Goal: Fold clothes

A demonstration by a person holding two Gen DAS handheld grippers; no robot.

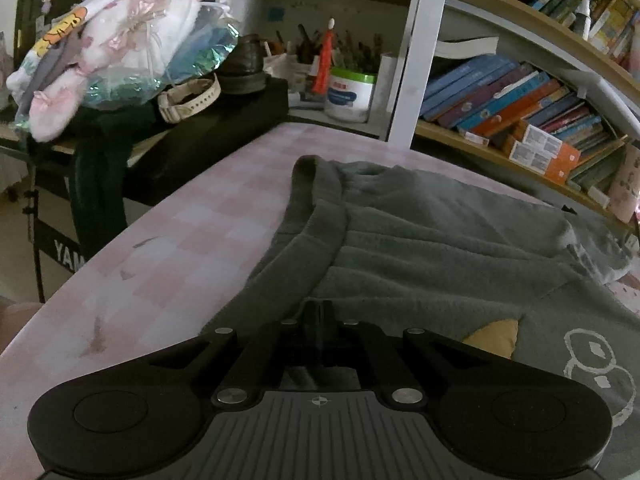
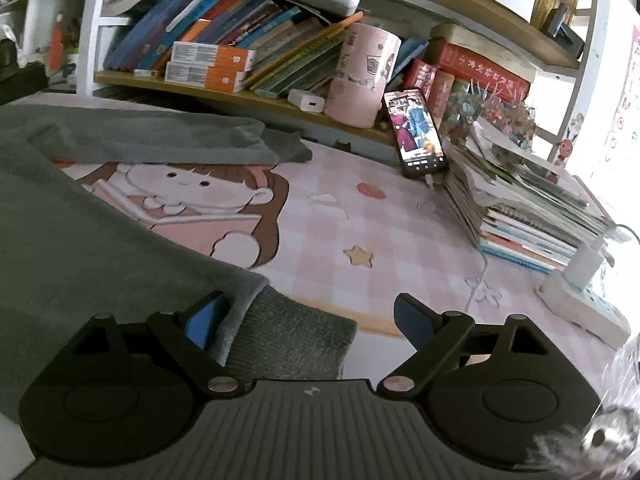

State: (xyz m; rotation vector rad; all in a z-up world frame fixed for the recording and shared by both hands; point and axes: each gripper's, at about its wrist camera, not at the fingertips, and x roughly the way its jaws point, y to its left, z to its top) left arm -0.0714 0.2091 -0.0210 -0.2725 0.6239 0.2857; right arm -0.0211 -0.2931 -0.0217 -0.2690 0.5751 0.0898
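Note:
A grey fleece garment [image 1: 440, 240] lies spread on the pink checked table mat [image 1: 180, 240]. Its ribbed band [image 1: 308, 232] runs up from my left gripper [image 1: 318, 310], which is shut on it at the near edge. In the right wrist view the same garment [image 2: 80, 240] covers the left side, and one sleeve [image 2: 160, 136] lies across the back. Its ribbed cuff [image 2: 288, 332] lies between the wide-apart fingers of my right gripper [image 2: 310, 304], close to the left blue pad [image 2: 204, 324]. The pads do not press on the cuff.
A phone [image 2: 418, 132] leans by a stack of books and papers [image 2: 520, 208] at the right, with a white power strip [image 2: 580, 304] near the edge. Bookshelves [image 1: 500, 100] line the back. A pile of clothes [image 1: 112, 52] sits on a black stand at the left.

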